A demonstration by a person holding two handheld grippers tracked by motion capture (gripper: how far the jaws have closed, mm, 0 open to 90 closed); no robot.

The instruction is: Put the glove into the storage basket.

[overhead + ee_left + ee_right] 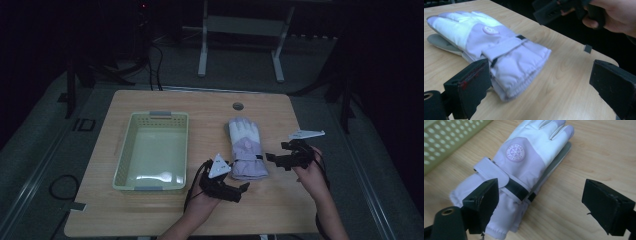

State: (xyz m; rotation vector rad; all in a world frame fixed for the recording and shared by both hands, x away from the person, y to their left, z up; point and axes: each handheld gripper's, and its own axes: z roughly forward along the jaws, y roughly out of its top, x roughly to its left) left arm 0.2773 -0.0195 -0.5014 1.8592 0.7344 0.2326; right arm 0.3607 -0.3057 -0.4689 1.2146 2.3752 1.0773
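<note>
A white and lilac padded glove [246,148] lies flat on the wooden table [165,102], fingers pointing away from me, with a grey part showing under it. In the left gripper view the glove [499,47] has its cuff nearest, just ahead of the left jaw. My left gripper [541,87] stands open at the cuff's near-left corner [237,191], with nothing pressed between its jaws. My right gripper [276,161] hovers to the right of the cuff, pointing at it. Its jaws [544,205] are wide open over the glove [524,162], touching nothing. The right gripper [554,11] also shows beyond the glove.
A pale green perforated basket [159,116] stands left of the glove; its wall [446,142] shows in the right gripper view. A round hole [238,106] sits near the table's far edge. White frame legs [202,50] stand on the floor beyond. The table's right edge [587,48] is close.
</note>
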